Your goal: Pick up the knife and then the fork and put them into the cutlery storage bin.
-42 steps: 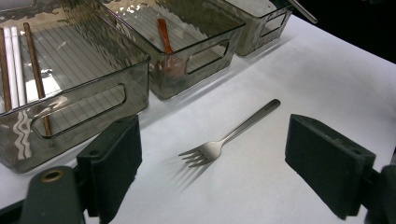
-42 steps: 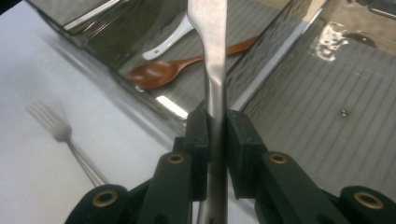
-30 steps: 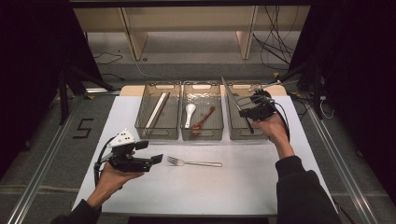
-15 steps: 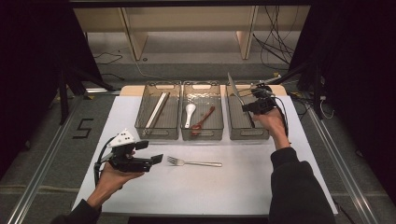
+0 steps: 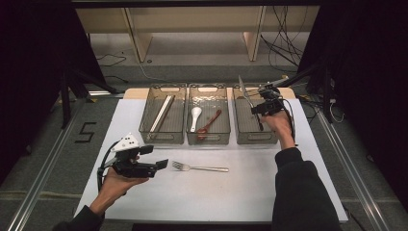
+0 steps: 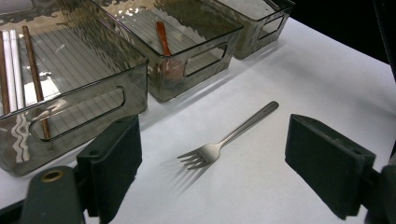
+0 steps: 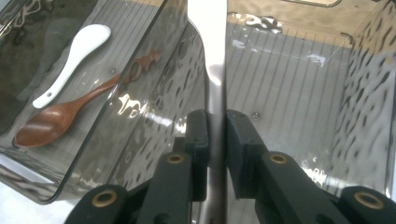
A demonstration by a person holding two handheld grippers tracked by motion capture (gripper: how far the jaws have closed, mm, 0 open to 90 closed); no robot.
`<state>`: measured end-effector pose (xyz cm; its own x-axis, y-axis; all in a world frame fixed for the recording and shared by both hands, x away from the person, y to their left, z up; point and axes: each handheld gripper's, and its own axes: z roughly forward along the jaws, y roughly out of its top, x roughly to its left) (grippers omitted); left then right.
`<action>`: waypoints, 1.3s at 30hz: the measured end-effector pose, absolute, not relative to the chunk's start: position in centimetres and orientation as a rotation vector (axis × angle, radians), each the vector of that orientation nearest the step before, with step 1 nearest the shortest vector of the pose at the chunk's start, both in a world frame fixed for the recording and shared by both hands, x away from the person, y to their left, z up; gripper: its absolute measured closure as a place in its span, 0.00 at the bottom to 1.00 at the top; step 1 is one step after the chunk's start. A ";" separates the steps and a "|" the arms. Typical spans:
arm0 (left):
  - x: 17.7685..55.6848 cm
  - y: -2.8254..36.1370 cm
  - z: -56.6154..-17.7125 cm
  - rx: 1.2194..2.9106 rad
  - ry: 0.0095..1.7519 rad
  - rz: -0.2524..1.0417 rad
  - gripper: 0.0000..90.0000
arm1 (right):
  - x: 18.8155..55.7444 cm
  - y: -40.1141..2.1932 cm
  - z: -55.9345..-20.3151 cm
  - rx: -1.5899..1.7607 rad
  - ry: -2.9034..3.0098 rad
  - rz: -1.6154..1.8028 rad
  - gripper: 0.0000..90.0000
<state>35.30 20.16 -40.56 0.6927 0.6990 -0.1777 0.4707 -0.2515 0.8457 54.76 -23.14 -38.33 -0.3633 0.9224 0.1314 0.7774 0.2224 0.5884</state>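
Right gripper [image 7: 215,140] clenched on knife [image 7: 208,46] (blade over right bin [image 5: 269,137]); lower it level before releasing.

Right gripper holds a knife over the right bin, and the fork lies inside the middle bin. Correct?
Not quite: the fork lies on the white table in front of the bins, as the high view shows. The right gripper does hold the knife over the right bin.
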 end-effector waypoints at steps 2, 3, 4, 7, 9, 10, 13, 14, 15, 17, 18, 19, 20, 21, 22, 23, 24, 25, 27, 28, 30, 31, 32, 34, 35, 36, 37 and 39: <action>35.3 20.1 -40.6 1.906 0.910 0.287 0.20 | 54.9 -23.0 -38.5 1.612 2.248 0.850 0.89; 35.3 20.1 -40.6 1.906 0.911 0.286 0.20 | 55.0 -23.0 -38.5 1.617 2.245 0.848 0.89; 35.3 20.1 -40.6 1.907 0.909 0.287 0.20 | 55.1 -22.9 -38.6 1.623 2.248 0.846 0.89; 35.3 20.1 -40.6 1.906 0.909 0.286 0.20 | 55.2 -22.7 -38.9 1.637 2.247 0.824 0.89; 35.3 20.2 -40.6 1.905 0.909 0.287 0.20 | 55.3 -22.7 -39.2 1.645 2.246 0.814 0.89; 35.3 20.1 -40.5 1.906 0.908 0.287 0.20 | 55.4 -22.6 -39.3 1.649 2.245 0.812 0.89; 35.3 20.1 -40.6 1.907 0.908 0.285 0.20 | 55.6 -22.6 -39.5 1.661 2.246 0.796 0.89; 35.3 20.1 -40.6 1.907 0.908 0.284 0.20 | 55.6 -22.5 -39.6 1.667 2.254 0.795 0.88; 35.3 20.1 -40.6 1.908 0.908 0.284 0.20 | 55.6 -22.5 -39.7 1.669 2.257 0.798 0.88; 35.3 20.1 -40.6 1.907 0.910 0.282 0.20 | 55.6 -22.4 -39.8 1.677 2.248 0.801 0.86; 35.3 20.1 -40.6 1.907 0.910 0.283 0.20 | 55.6 -22.5 -39.8 1.674 2.252 0.840 0.84; 35.2 20.1 -40.6 1.907 0.909 0.283 0.20 | 55.6 -22.5 -39.6 1.664 2.254 0.863 0.83; 35.3 20.1 -40.6 1.907 0.909 0.283 0.20 | 55.5 -22.3 -39.4 1.649 2.256 0.867 0.82; 35.3 20.1 -40.6 1.908 0.909 0.283 0.20 | 55.3 -22.1 -39.2 1.632 2.264 0.877 0.81; 35.2 20.1 -40.6 1.909 0.909 0.283 0.20 | 55.2 -22.1 -39.0 1.618 2.272 0.880 0.79; 35.2 20.1 -40.6 1.908 0.908 0.284 0.20 | 55.1 -21.9 -38.8 1.601 2.276 0.888 0.79; 35.2 20.1 -40.6 1.908 0.908 0.284 0.20 | 54.9 -21.9 -38.7 1.583 2.284 0.903 0.78; 35.2 20.1 -40.6 1.908 0.908 0.284 0.20 | 54.8 -21.7 -38.6 1.577 2.289 0.911 0.77; 35.2 20.1 -40.6 1.909 0.908 0.284 0.20 | 54.5 -21.5 -38.5 1.557 2.307 0.914 0.73; 35.2 20.1 -40.6 1.909 0.908 0.284 0.20 | 54.4 -21.4 -38.4 1.541 2.320 0.919 0.71; 35.2 20.1 -40.6 1.908 0.909 0.284 0.20 | 54.1 -21.1 -38.3 1.518 2.334 0.933 0.66; 35.2 20.1 -40.6 1.908 0.909 0.283 0.20 | 53.9 -20.9 -38.1 1.500 2.340 0.946 0.65; 35.2 20.1 -40.6 1.908 0.909 0.284 0.20 | 53.7 -20.8 -38.0 1.486 2.349 0.958 0.64; 35.2 20.1 -40.6 1.907 0.910 0.284 0.20 | 53.3 -20.4 -37.7 1.445 2.363 0.982 0.61; 35.2 20.1 -40.6 1.906 0.910 0.285 0.20 | 53.1 -20.2 -37.5 1.422 2.371 0.997 0.57; 35.2 20.1 -40.6 1.905 0.910 0.286 0.20 | 52.8 -19.9 -37.3 1.410 2.377 1.007 0.56; 35.2 20.1 -40.5 1.904 0.909 0.286 0.20 | 52.6 -19.7 -37.1 1.396 2.381 1.016 0.55; 35.2 20.1 -40.5 1.905 0.909 0.288 0.20 | 52.0 -19.3 -36.7 1.363 2.390 1.040 0.52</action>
